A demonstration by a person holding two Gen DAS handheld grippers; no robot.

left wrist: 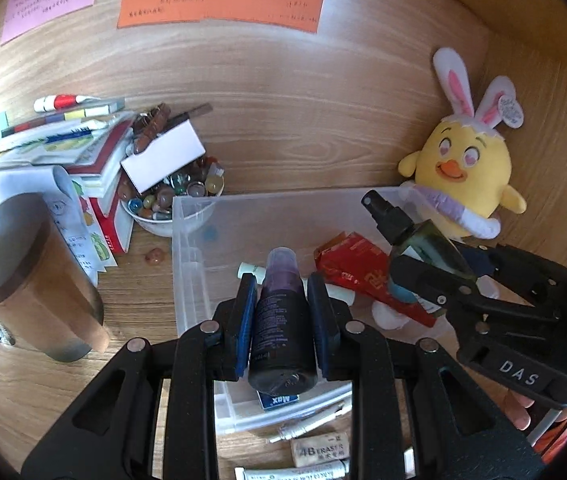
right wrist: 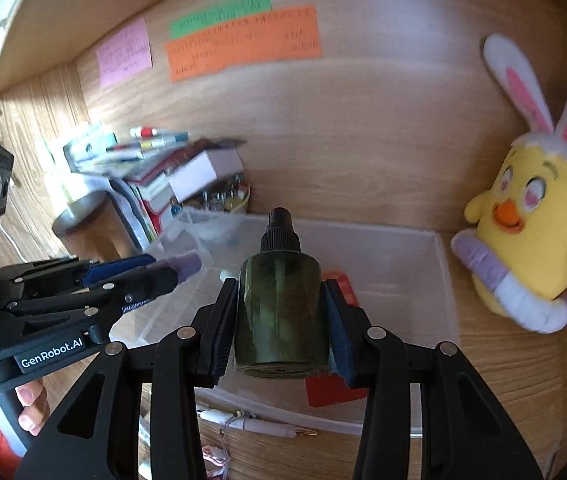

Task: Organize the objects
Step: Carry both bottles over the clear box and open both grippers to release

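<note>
Now, with my left gripper (left wrist: pixel 281 300) clamped on the dark purple-capped bottle (left wrist: pixel 281 320) and my right gripper (right wrist: pixel 281 320) clamped on the green spray bottle (right wrist: pixel 281 304), both above the clear plastic bin (right wrist: pixel 443 280), I should lower and release them inside.

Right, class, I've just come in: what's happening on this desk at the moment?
A person is tidying a wooden desk with a handheld tool in each hand. The left tool is shut on a dark bottle with a purple cap, and the right tool is shut on a green spray bottle. Both bottles are held over a clear plastic bin that already contains a red packet. A yellow chick toy sits beside the bin.
</note>
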